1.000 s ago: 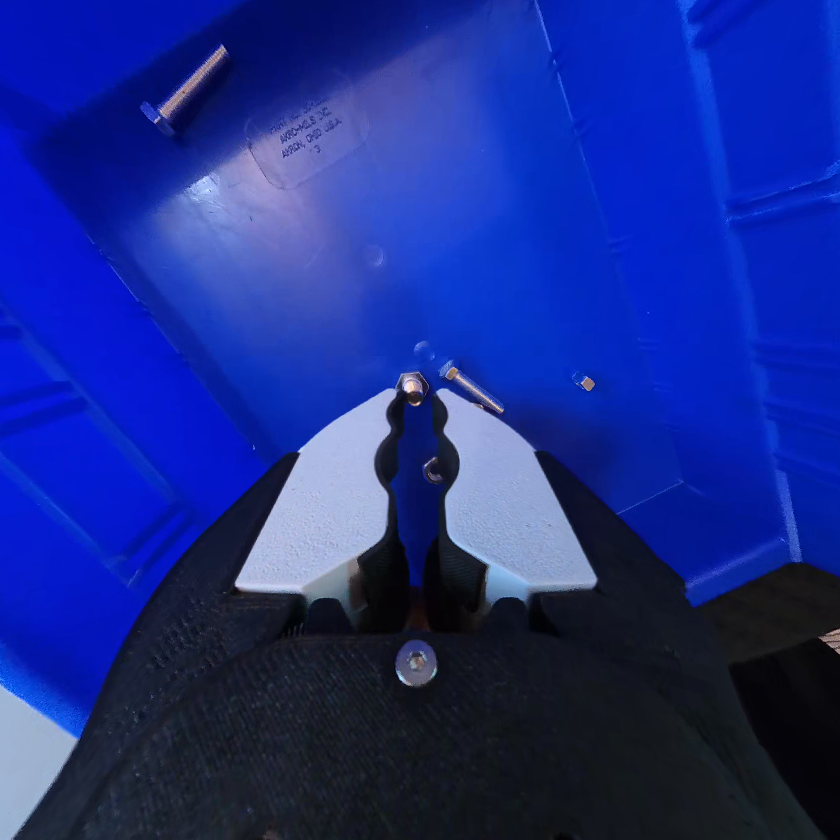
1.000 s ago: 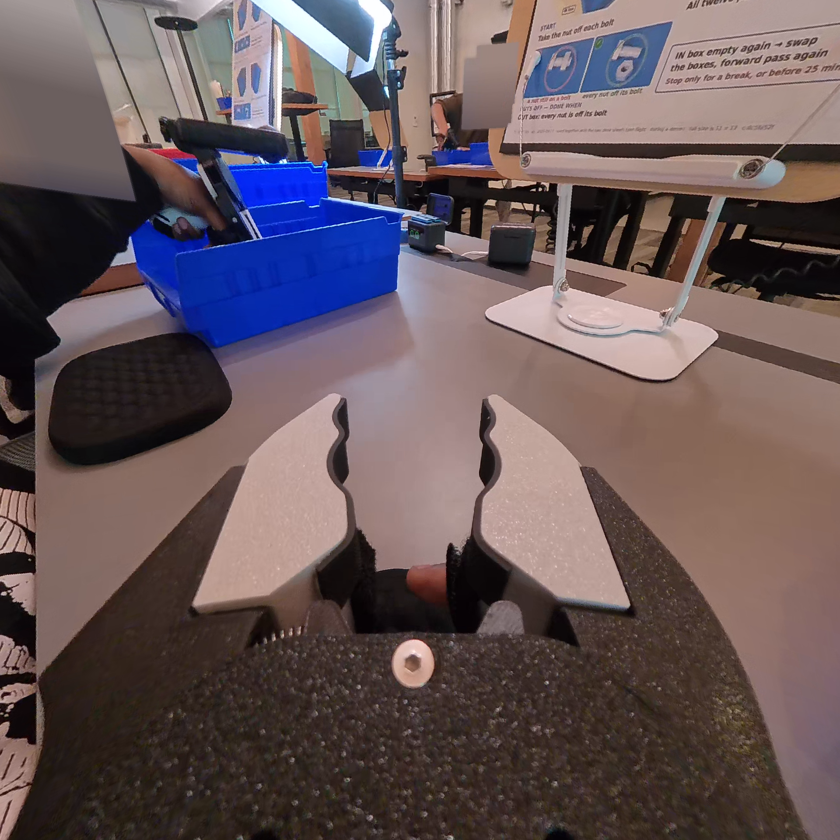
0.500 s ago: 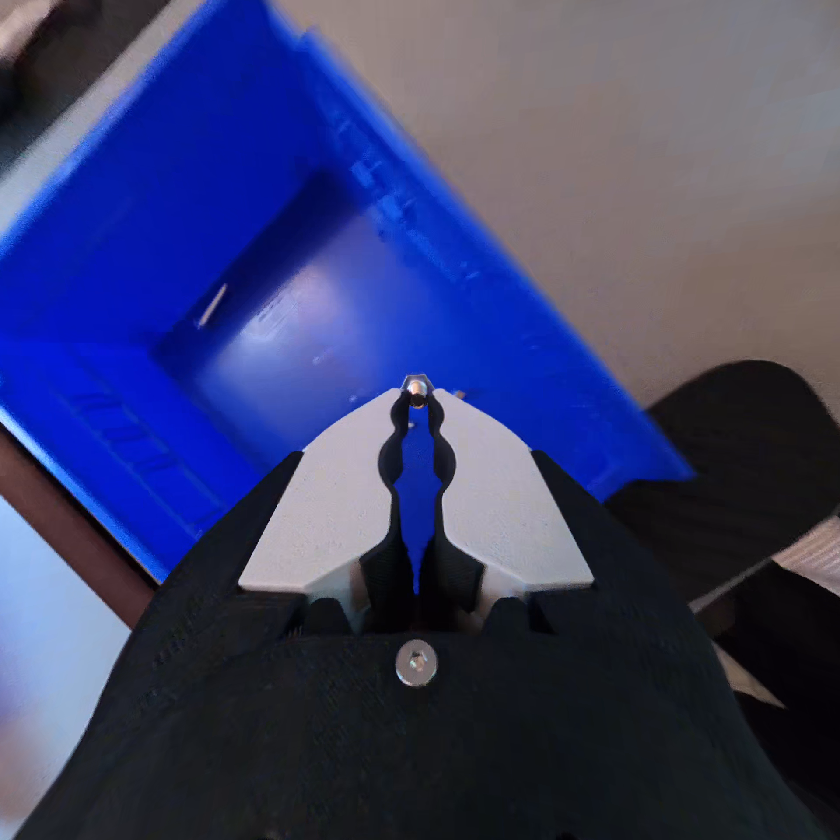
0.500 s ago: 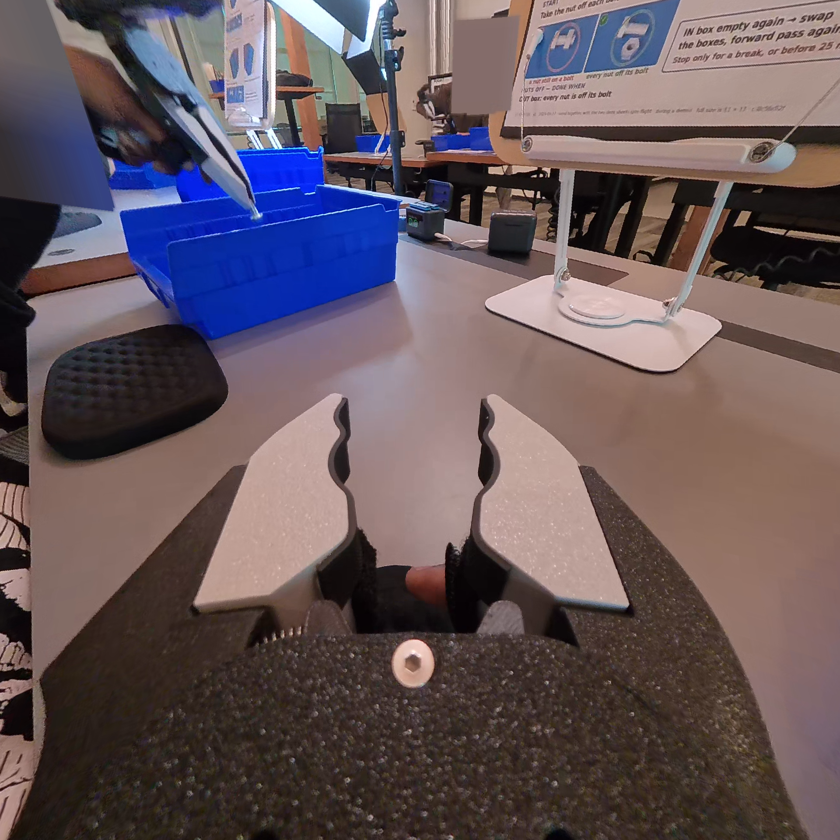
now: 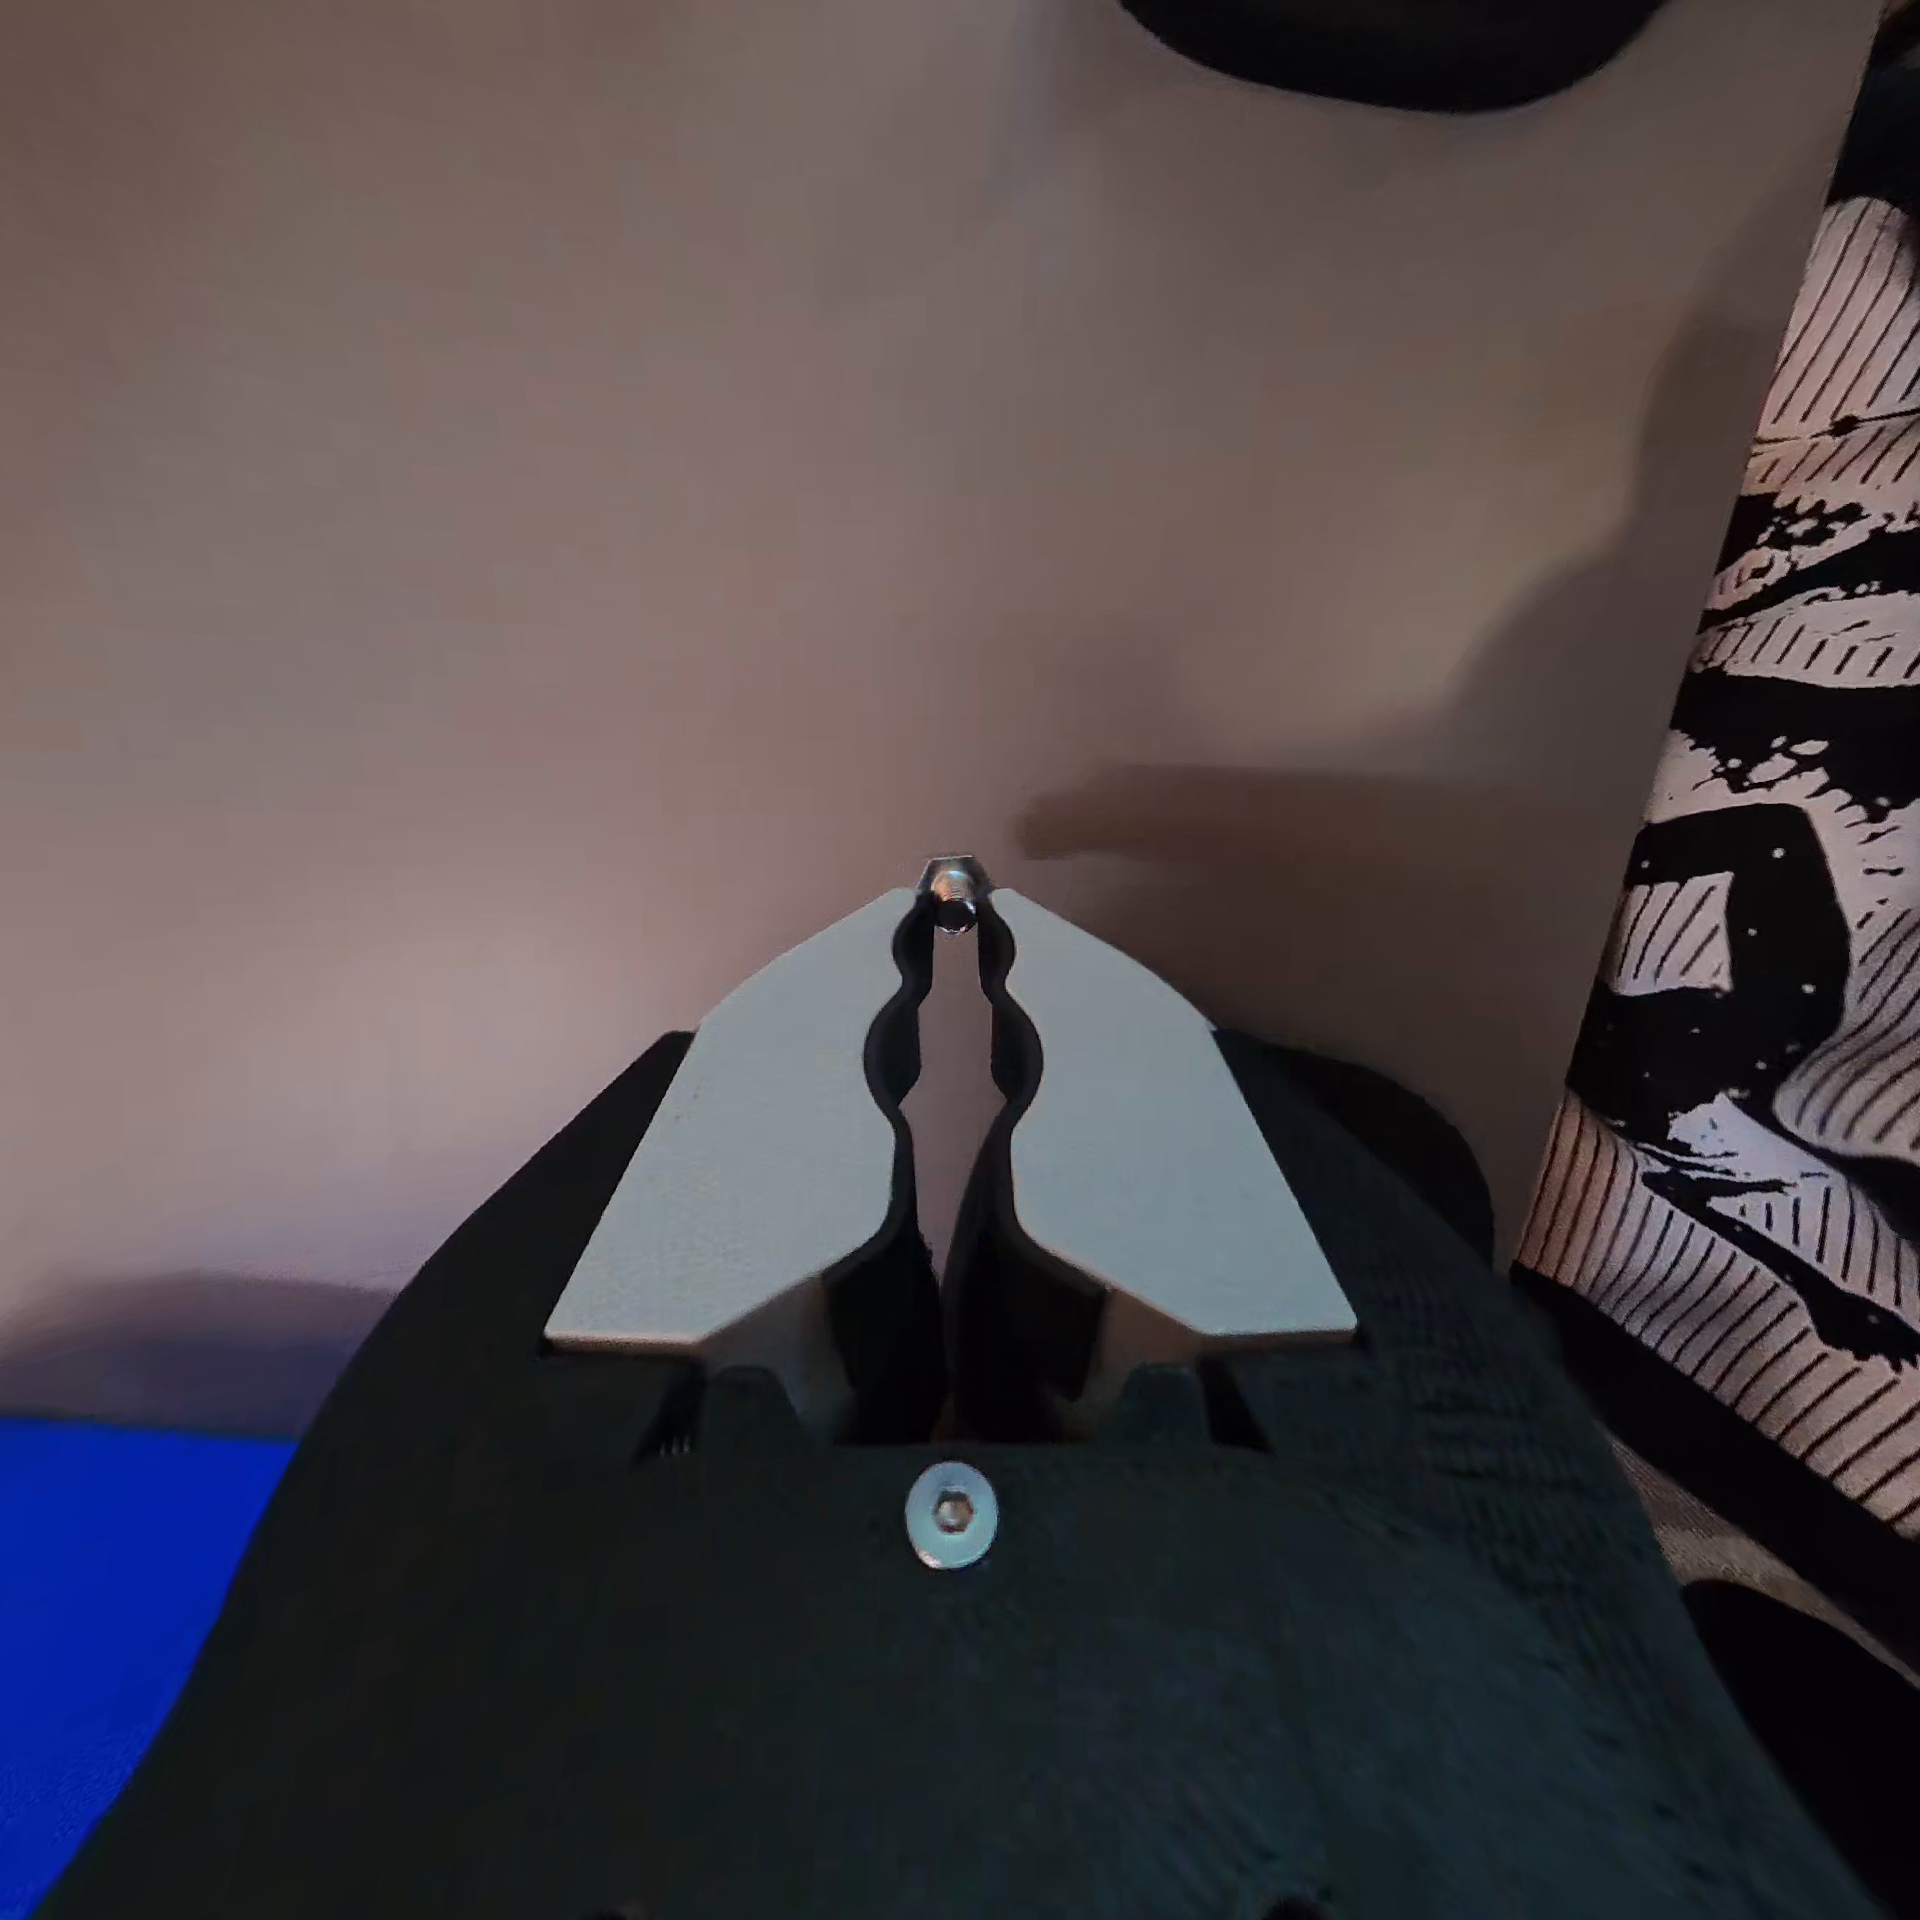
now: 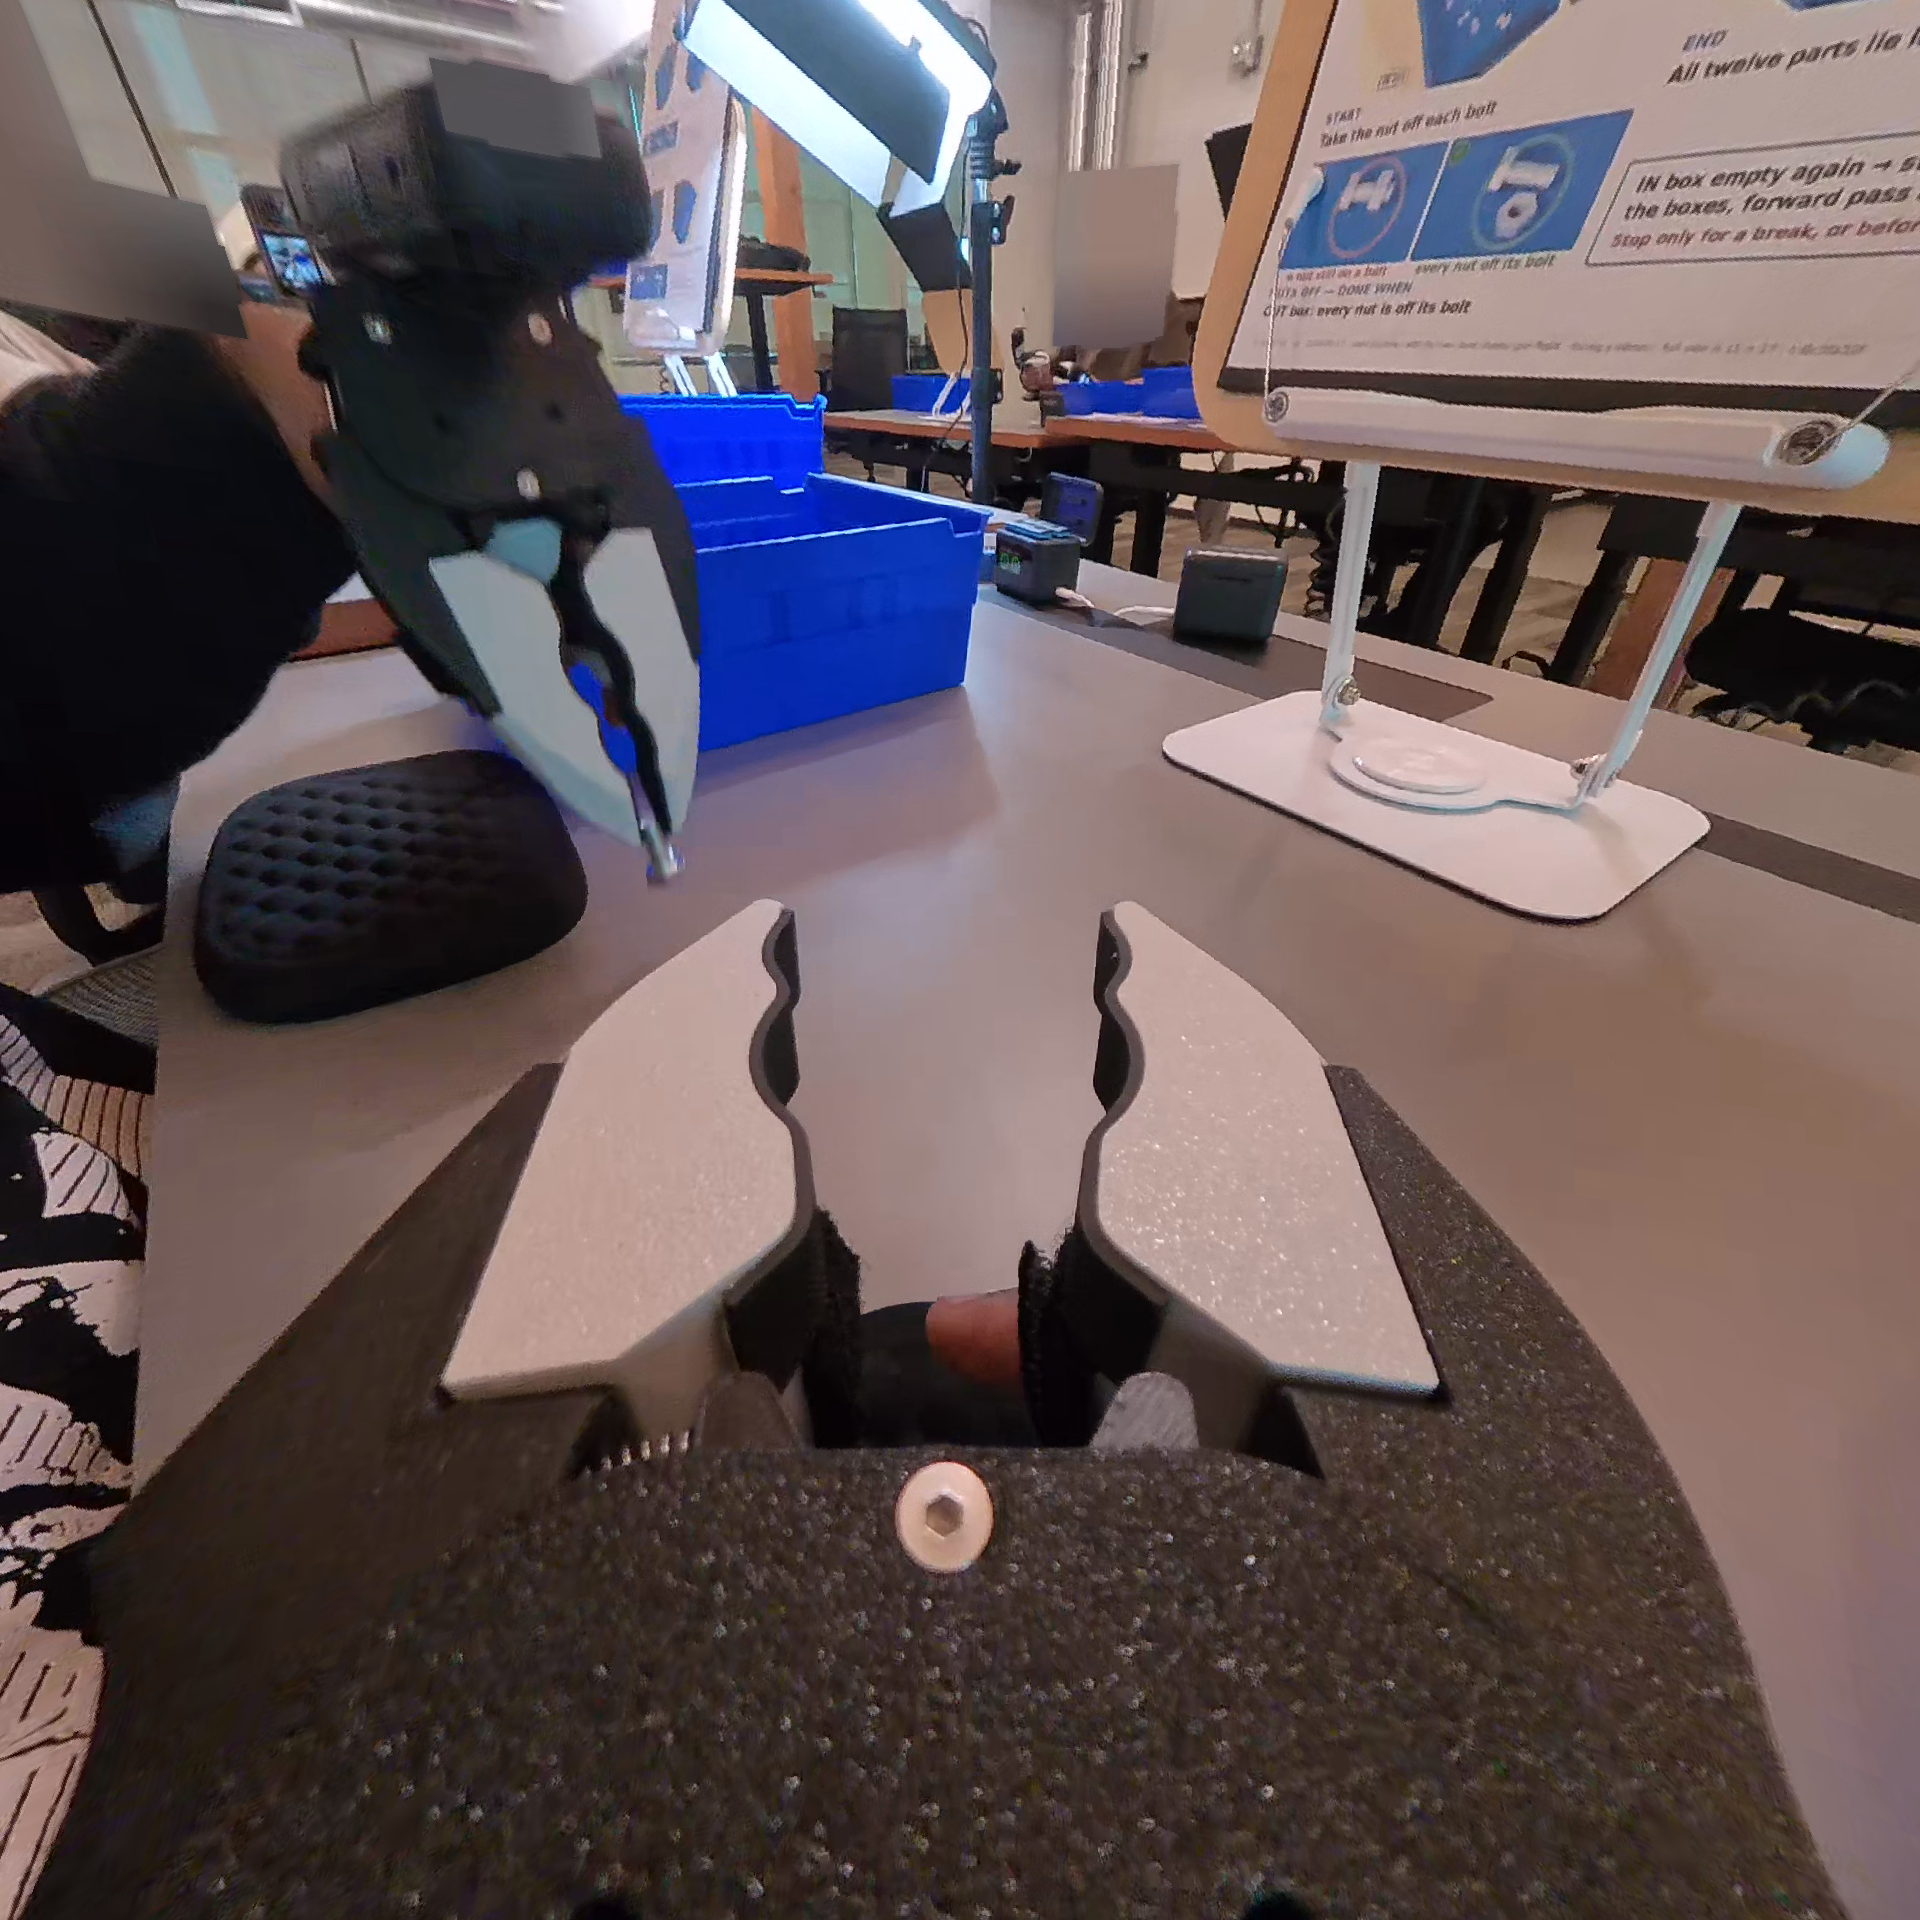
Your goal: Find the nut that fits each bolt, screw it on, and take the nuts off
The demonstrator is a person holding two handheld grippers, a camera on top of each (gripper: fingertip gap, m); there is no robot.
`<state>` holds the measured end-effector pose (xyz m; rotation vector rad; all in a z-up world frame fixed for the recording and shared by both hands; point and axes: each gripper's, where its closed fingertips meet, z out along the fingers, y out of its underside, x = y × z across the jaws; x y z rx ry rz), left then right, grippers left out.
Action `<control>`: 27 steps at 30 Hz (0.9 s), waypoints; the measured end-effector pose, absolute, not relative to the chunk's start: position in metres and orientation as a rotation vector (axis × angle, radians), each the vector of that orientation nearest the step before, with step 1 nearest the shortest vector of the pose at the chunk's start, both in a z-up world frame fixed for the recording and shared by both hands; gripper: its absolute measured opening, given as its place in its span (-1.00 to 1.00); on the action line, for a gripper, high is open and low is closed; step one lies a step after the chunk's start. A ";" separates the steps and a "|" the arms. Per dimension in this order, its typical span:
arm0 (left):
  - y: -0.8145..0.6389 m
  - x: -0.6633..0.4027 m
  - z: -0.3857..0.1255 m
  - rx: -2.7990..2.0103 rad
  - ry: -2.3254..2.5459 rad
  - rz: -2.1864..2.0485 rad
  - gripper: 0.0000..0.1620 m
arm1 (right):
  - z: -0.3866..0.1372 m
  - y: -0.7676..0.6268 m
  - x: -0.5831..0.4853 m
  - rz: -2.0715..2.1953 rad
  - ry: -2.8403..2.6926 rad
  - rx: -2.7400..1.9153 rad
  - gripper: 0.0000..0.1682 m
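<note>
My left claw (image 5: 952, 902) is pinching a small silver bolt (image 5: 950, 898) at its very tips, the hex head poking out just past the fingers and the shank lying back between them; I can't tell whether a nut sits on it. Under that claw I see only bare grey worktop (image 5: 623, 468), with a sliver of the blue bin (image 5: 114, 1621) at the lower left behind the claw body, the edge of a black pad (image 5: 1507, 52) far ahead at the top, and black-and-white patterned cloth (image 5: 1766, 935) off to its right. From my right claw (image 6: 943, 961), which is spread wide with nothing between its fingers, the left claw (image 6: 657, 831) hangs ahead and to the left, tilted tips-down above the worktop (image 6: 1351, 1143), the bolt (image 6: 661, 854) showing at its point, clear of the surface. Just beyond that, further left, the black padded cushion (image 6: 384, 883) lies on the worktop, and the blue bin (image 6: 831, 623) stands behind it. Ahead and to the right of my right claw is a white stand (image 6: 1434, 810) holding an instruction board (image 6: 1610, 208).
</note>
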<state>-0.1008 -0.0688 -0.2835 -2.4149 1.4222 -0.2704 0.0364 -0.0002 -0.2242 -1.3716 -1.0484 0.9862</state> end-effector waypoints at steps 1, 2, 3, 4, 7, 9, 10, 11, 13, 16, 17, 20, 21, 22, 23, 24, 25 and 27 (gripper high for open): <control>-0.071 -0.097 -0.290 -2.428 1.440 -0.276 -0.90 | -0.224 0.000 0.037 0.987 -1.046 -1.368 -0.34; -0.074 -0.094 -0.296 -2.439 1.462 -0.274 -0.90 | -0.224 0.000 0.037 0.987 -1.045 -1.367 -0.34; -0.076 -0.092 -0.301 -2.448 1.478 -0.271 -0.90 | -0.224 0.000 0.037 0.985 -1.044 -1.368 -0.35; -0.077 -0.091 -0.305 -2.455 1.491 -0.257 -0.90 | -0.224 0.000 0.037 0.982 -1.044 -1.370 -0.35; -0.078 -0.091 -0.310 -2.473 1.508 -0.224 -0.90 | -0.224 0.000 0.036 0.979 -1.045 -1.372 -0.35; -0.079 -0.091 -0.312 -2.479 1.513 -0.232 -0.90 | -0.224 0.000 0.037 0.978 -1.045 -1.367 -0.35; -0.079 -0.092 -0.312 -2.483 1.512 -0.228 -0.90 | -0.224 0.000 0.037 0.978 -1.043 -1.365 -0.35; -0.079 -0.092 -0.313 -2.486 1.516 -0.227 -0.89 | -0.223 0.000 0.037 0.978 -1.042 -1.363 -0.35; -0.080 -0.093 -0.315 -2.494 1.518 -0.222 -0.86 | -0.223 0.000 0.037 0.979 -1.039 -1.363 -0.35; -0.079 -0.096 -0.309 -2.492 1.481 -0.216 -0.75 | -0.223 0.000 0.037 0.980 -1.039 -1.364 -0.35; -0.077 -0.099 -0.302 -2.478 1.453 -0.211 -0.74 | -0.223 0.000 0.037 0.979 -1.039 -1.363 -0.35; -0.072 -0.122 -0.262 -2.419 1.298 -0.185 -0.71 | -0.223 0.000 0.037 0.980 -1.040 -1.363 -0.35; -0.069 -0.137 -0.245 -2.407 1.226 -0.155 -0.70 | -0.223 0.001 0.037 0.981 -1.040 -1.364 -0.35; -0.067 -0.156 -0.231 -2.404 1.151 -0.112 -0.69 | -0.224 0.001 0.037 0.982 -1.040 -1.366 -0.35; -0.066 -0.179 -0.218 -2.412 1.081 -0.057 -0.69 | -0.224 0.001 0.037 0.982 -1.041 -1.368 -0.35; -0.066 -0.203 -0.208 -2.427 1.007 0.000 -0.69 | -0.224 0.001 0.037 0.982 -1.043 -1.370 -0.35; -0.066 -0.227 -0.201 -2.451 0.936 0.045 -0.69 | -0.224 0.001 0.036 0.981 -1.045 -1.369 -0.35; -0.068 -0.276 -0.197 -2.528 0.803 0.124 -0.69 | -0.224 0.000 0.036 0.974 -1.045 -1.364 -0.35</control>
